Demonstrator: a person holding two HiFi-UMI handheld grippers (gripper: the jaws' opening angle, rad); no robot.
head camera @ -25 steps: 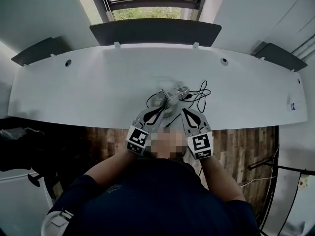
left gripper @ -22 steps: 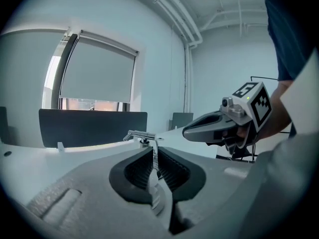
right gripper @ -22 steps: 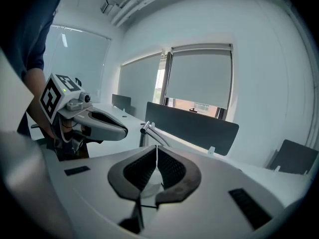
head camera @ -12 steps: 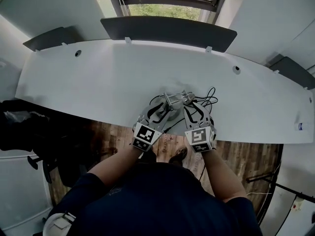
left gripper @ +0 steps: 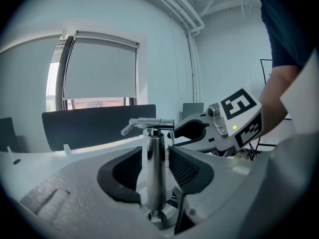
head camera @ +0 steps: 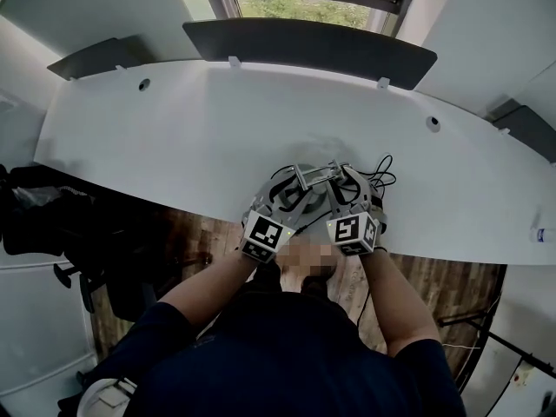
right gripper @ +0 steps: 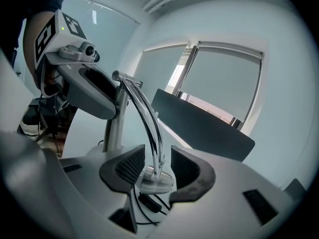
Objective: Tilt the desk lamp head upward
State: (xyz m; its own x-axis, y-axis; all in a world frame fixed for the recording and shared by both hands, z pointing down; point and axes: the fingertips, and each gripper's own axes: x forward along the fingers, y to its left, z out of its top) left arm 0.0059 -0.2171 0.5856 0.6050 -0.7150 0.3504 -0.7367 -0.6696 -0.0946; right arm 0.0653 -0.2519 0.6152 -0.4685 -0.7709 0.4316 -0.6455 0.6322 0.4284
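Observation:
A chrome desk lamp (head camera: 314, 177) stands near the front edge of the white desk (head camera: 174, 137). My left gripper (head camera: 294, 191) sits low around the lamp's upright post (left gripper: 153, 173). Its jaws have just been opening, and a gap shows on each side of the post. My right gripper (head camera: 346, 186) is at the end of the curved arm, with the small round lamp head (right gripper: 155, 179) between its pads (right gripper: 128, 167). Those jaws have also just been opening and stand off the head. In the right gripper view the head hangs low, facing down.
A black cable (head camera: 380, 174) coils on the desk just right of the lamp. A dark screen panel (head camera: 308, 42) runs along the desk's back under a window (head camera: 321, 7). Wooden floor (head camera: 191, 233) and a dark chair (head camera: 52, 224) lie below the front edge.
Both grippers have moved forward from the desk's edge and closed in on the lamp, one on each side. The head view has tipped, so the desk sits lower in it.

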